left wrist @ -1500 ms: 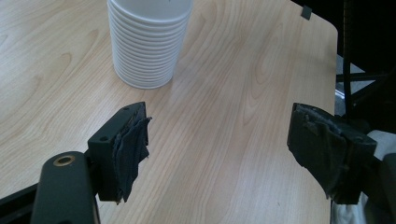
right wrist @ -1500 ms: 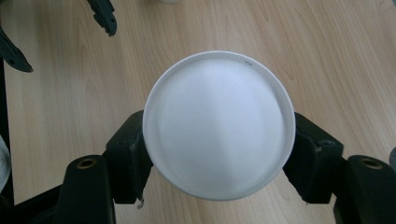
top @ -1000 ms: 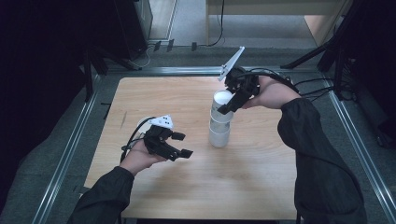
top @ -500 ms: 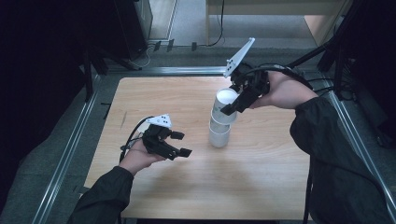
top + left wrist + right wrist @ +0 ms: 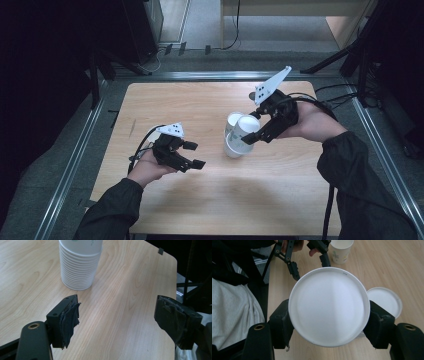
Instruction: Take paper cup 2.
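The right tool (image 5: pixel 329 327) grips one cup (image 5: pixel 329 306), lifted off the stack (image 5: pixel 231 145) at frame centre. The left tool (image 5: pixel 192 155) waits open and empty; separating the rest remains.

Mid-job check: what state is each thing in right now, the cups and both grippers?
cup: clamped between the fingers of the right gripper, round end toward its camera.
right gripper: shut on the cup.
left gripper: open, nothing between its fingers.
stack of cups: standing on the table, apart from the left gripper.
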Demonstrator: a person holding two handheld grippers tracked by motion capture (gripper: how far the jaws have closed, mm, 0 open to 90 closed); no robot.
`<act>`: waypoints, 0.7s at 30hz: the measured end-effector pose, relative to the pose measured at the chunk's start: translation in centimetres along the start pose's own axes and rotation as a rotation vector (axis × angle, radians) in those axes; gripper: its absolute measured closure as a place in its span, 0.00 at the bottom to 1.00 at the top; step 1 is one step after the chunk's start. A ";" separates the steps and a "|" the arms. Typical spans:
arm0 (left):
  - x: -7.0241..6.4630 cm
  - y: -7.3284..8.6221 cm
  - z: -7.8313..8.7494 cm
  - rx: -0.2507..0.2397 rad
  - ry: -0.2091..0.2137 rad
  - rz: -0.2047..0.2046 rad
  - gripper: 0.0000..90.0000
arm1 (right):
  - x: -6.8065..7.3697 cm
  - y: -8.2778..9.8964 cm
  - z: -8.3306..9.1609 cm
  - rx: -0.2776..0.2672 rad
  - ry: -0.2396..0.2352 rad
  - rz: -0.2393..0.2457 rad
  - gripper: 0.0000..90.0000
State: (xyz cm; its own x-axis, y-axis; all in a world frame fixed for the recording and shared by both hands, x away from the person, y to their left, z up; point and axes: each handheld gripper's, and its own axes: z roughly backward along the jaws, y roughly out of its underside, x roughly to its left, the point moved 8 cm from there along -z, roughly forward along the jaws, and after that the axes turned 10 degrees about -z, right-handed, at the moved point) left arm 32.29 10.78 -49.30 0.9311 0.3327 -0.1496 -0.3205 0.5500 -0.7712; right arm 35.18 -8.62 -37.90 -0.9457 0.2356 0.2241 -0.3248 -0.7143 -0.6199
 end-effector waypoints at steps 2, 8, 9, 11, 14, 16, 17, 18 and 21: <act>-0.3 0.1 -0.1 0.002 0.020 -0.004 0.22 | 0.1 0.5 -0.5 -0.019 -0.013 -0.007 0.37; -1.1 0.2 -0.5 0.019 0.037 -0.033 0.22 | -0.3 3.2 -3.1 -0.049 -0.029 -0.055 0.37; -1.1 0.2 -0.5 0.019 0.037 -0.033 0.22 | -0.3 3.2 -3.1 -0.049 -0.029 -0.055 0.37; -1.2 0.0 -0.5 0.011 0.040 -0.027 0.22 | -0.4 3.9 -3.9 -0.066 -0.024 -0.062 0.37; -1.3 -0.1 -0.5 0.002 0.045 -0.029 0.22 | -0.4 4.6 -4.8 -0.092 -0.024 -0.062 0.37; -1.4 -0.1 -0.4 0.001 0.048 -0.040 0.23 | -0.4 5.1 -5.3 -0.112 -0.023 -0.060 0.37; -1.4 -0.1 -0.4 -0.001 0.049 -0.045 0.23 | -0.4 5.3 -5.6 -0.117 -0.026 -0.063 0.37; -1.4 -0.1 -0.4 -0.002 0.054 -0.042 0.23 | -0.3 5.5 -5.9 -0.126 -0.031 -0.067 0.37; -1.4 -0.2 -0.5 -0.008 0.058 -0.037 0.23 | -0.3 5.8 -6.5 -0.141 -0.040 -0.073 0.37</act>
State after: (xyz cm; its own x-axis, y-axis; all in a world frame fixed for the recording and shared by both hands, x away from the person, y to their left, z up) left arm 31.16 9.85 -49.29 0.9509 0.2673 -0.1562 -0.2844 0.5549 -0.7818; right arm 33.49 -8.58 -46.43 -0.9190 0.2556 0.3003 -0.3944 -0.5959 -0.6996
